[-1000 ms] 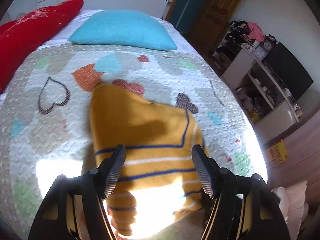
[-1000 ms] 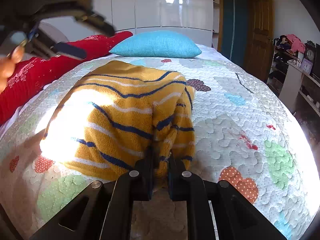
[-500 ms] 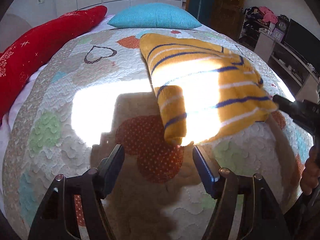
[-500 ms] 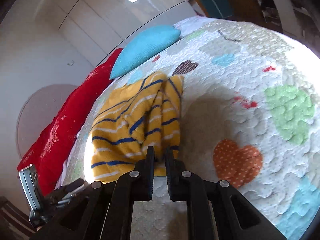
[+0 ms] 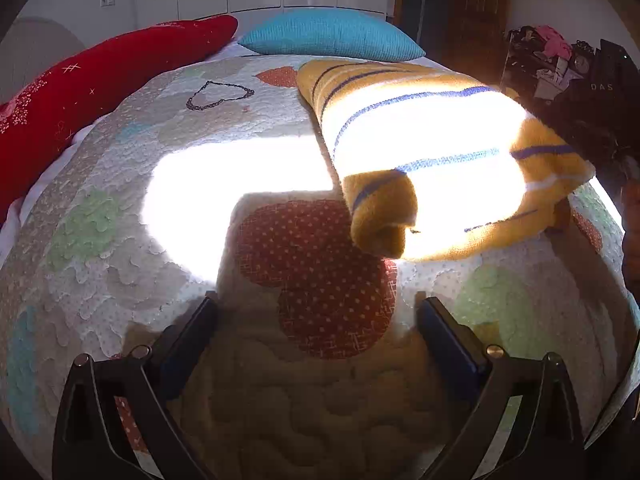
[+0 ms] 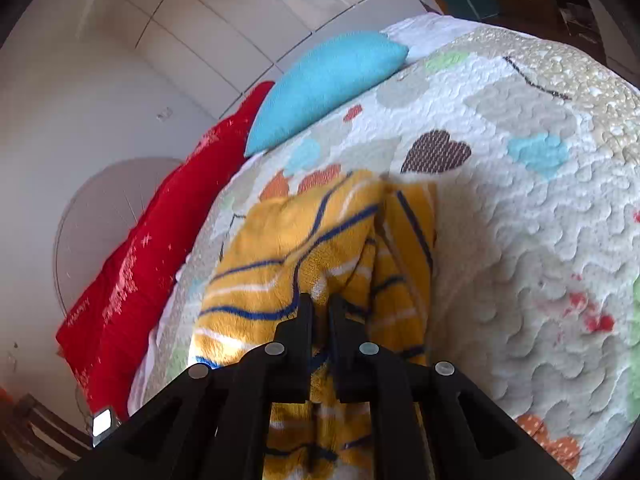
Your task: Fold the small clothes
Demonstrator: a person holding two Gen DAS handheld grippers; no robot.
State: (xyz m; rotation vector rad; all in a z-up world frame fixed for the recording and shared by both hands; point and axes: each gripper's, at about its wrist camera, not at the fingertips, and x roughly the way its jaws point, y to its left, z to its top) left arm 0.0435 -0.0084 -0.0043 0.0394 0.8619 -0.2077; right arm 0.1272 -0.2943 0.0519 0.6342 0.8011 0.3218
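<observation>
Here, right tongs (image 6: 321, 304) pinch sweater (image 6: 304, 248); left tongs (image 5: 318, 312) wide, empty.

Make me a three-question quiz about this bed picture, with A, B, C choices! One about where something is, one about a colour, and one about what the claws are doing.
1. Where is the turquoise pillow?
A. At the far end of the bed
B. Under the sweater
C. On the floor

2. What colour are the thin dark stripes on the yellow sweater?
A. Green
B. Blue
C. Pink

3. What is the right claw doing?
A. Hanging open over the quilt
B. Pinching the red pillow
C. Pinching the sweater

Answers:
1 A, it lies beyond the quilt, beside the red pillow.
2 B, the stripes look blue in both views.
3 C, yellow cloth sits between its closed fingers, while the left claw is open with nothing in it.
</observation>
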